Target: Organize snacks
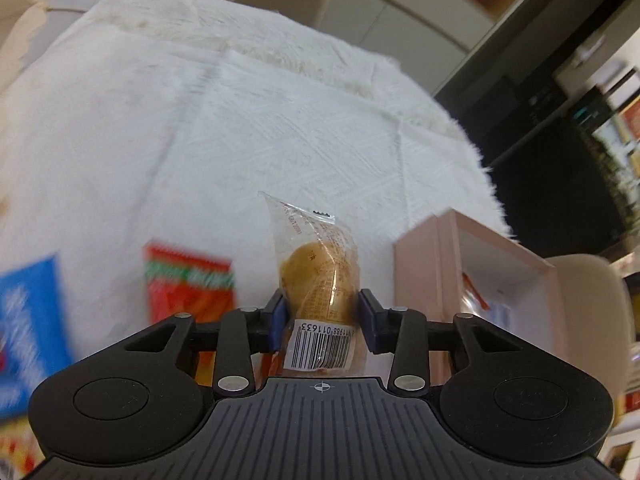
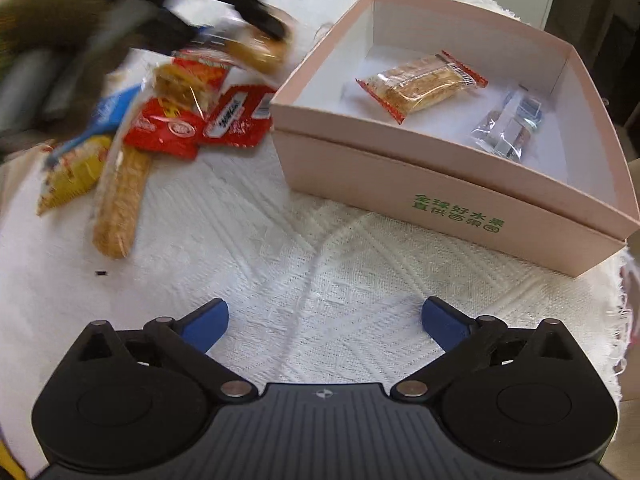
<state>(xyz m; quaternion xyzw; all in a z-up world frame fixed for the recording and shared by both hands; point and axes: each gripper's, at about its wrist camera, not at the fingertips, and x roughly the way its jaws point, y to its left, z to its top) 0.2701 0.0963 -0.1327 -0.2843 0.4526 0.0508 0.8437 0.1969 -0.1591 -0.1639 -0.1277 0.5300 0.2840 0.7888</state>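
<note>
My left gripper [image 1: 322, 312] is shut on a clear-wrapped yellow pastry [image 1: 318, 276] with a barcode label, held above the white cloth. It also shows blurred in the right wrist view [image 2: 256, 50], above the snack pile. The pink box [image 1: 472, 264] is to its right. In the right wrist view the pink box [image 2: 400, 160] holds a red-edged cracker pack [image 2: 420, 86] and a clear candy pack [image 2: 508, 128]. My right gripper [image 2: 324, 324] is open and empty over the cloth, in front of the box.
A pile of snacks lies left of the box: red packets [image 2: 200, 124], a long wafer stick [image 2: 120, 200], a yellow packet [image 2: 76, 172]. A red packet [image 1: 188, 284] and blue packet [image 1: 28, 320] lie below my left gripper. The cloth's frayed edge [image 2: 616, 320] is at right.
</note>
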